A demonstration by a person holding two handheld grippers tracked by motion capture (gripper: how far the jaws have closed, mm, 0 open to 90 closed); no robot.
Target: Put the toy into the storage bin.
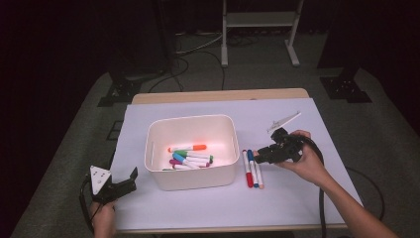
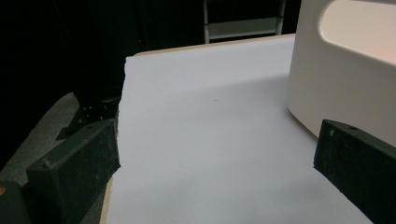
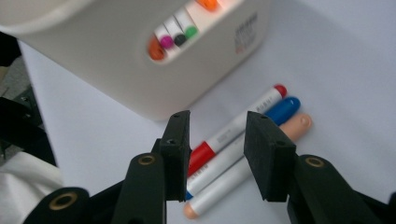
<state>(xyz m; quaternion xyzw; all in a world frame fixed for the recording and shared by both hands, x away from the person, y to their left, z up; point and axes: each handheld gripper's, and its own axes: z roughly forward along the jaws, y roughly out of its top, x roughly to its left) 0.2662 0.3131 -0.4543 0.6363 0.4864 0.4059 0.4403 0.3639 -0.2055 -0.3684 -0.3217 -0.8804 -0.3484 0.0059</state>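
1. Black jaws of the right claw [image 3: 217,156] rise from the bottom of the right gripper view, spread apart with nothing between them; they hover above three markers lying side by side on the desk [image 3: 336,70].
2. Red-capped marker [image 3: 233,133]: white barrel, lying closest to the bin. Blue-capped marker [image 3: 285,109]: middle of the row. Peach-capped marker [image 3: 238,177]: outermost of the three. All three lie parallel and touching or nearly touching.
3. In the high view the same markers, red [image 1: 247,168], blue [image 1: 252,168] and peach [image 1: 259,174], lie on the white sheet just to the right of the bin [image 1: 190,148].
4. Right claw in the high view [image 1: 262,154]: held in the person's right hand [image 1: 309,158], its tip just above the far ends of the markers.
5. White bin: an open, rounded plastic box at the desk's centre, holding several more markers [image 1: 190,156] with orange, green, blue and purple caps; through its handle slot the right gripper view shows the cap ends [image 3: 173,39].
6. Left claw [image 1: 124,184]: held low at the near left corner of the desk, jaws spread wide and empty; the left gripper view shows the bin's wall [image 2: 336,88] just beyond its right-hand jaw.
7. White plastic clip-like piece [image 1: 285,120]: lies beyond the right hand, well apart from the markers.
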